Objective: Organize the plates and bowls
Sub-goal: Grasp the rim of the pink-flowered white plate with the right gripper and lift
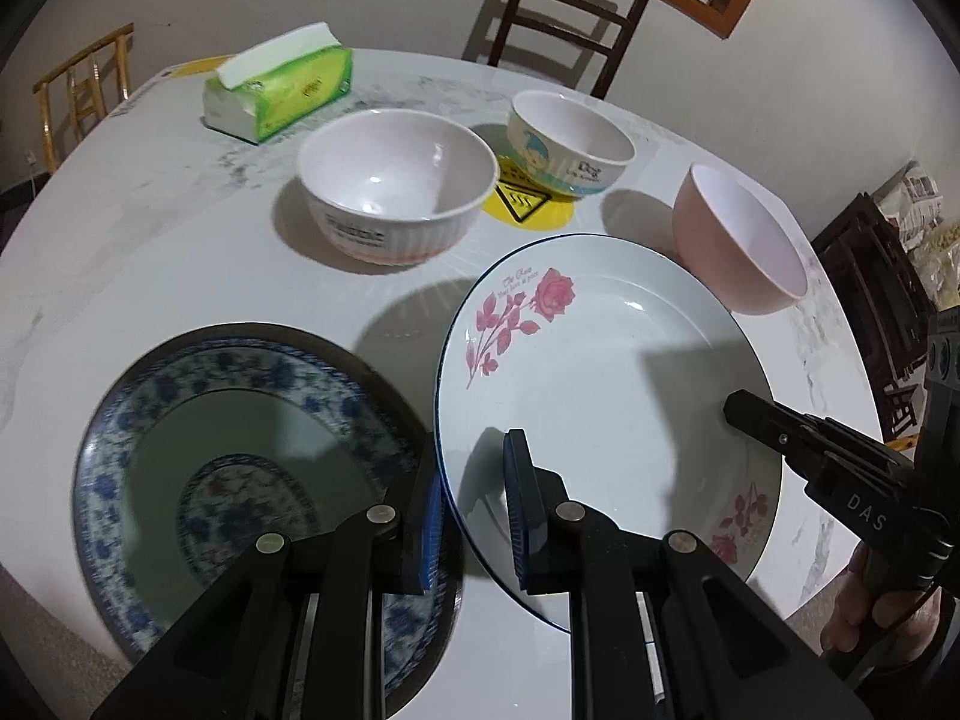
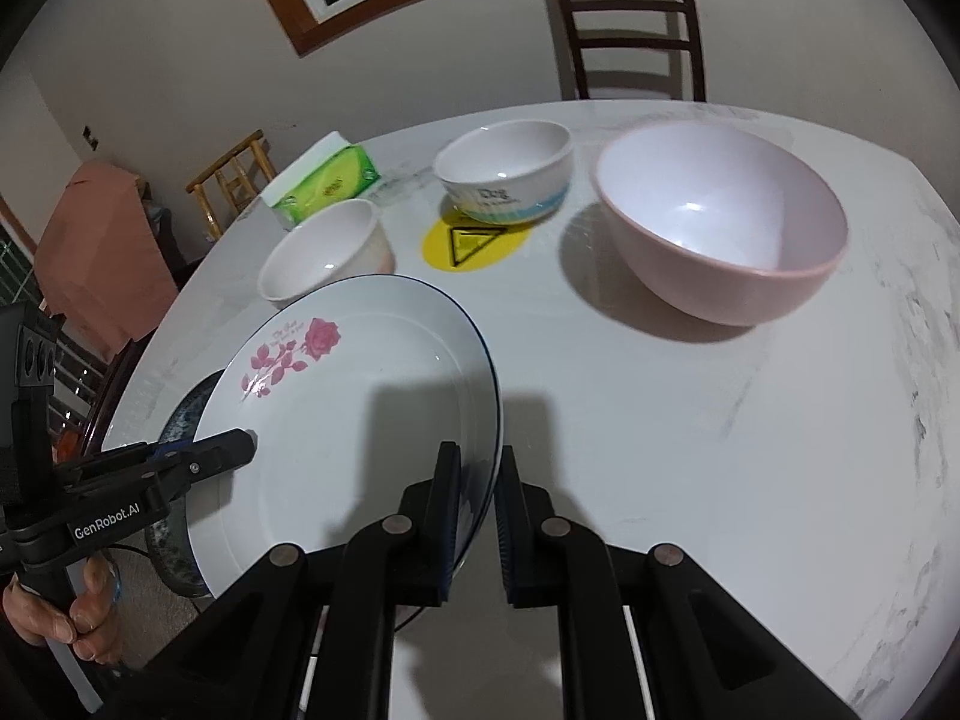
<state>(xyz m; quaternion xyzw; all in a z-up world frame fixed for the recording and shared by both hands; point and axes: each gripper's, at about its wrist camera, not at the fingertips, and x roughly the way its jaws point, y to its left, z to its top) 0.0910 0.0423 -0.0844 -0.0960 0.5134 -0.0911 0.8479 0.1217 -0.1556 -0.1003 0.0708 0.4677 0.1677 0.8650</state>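
A white plate with pink roses (image 1: 600,372) (image 2: 360,408) hangs tilted just above the table, held from both sides. My left gripper (image 1: 474,480) is shut on its left rim. My right gripper (image 2: 480,468) is shut on the opposite rim. Beside and partly under it lies a blue-patterned plate (image 1: 240,468) (image 2: 180,420). Farther back stand three bowls: a white ribbed bowl (image 1: 396,180) (image 2: 324,252), a cartoon-printed bowl (image 1: 570,144) (image 2: 504,174) and a pink bowl (image 1: 738,240) (image 2: 720,222).
A green tissue box (image 1: 282,84) (image 2: 327,180) sits at the far edge of the round marble table (image 2: 690,450). A yellow warning sticker (image 1: 528,204) marks the centre. Wooden chairs (image 1: 564,18) (image 2: 630,30) stand behind the table. A hand (image 2: 60,618) grips the left tool.
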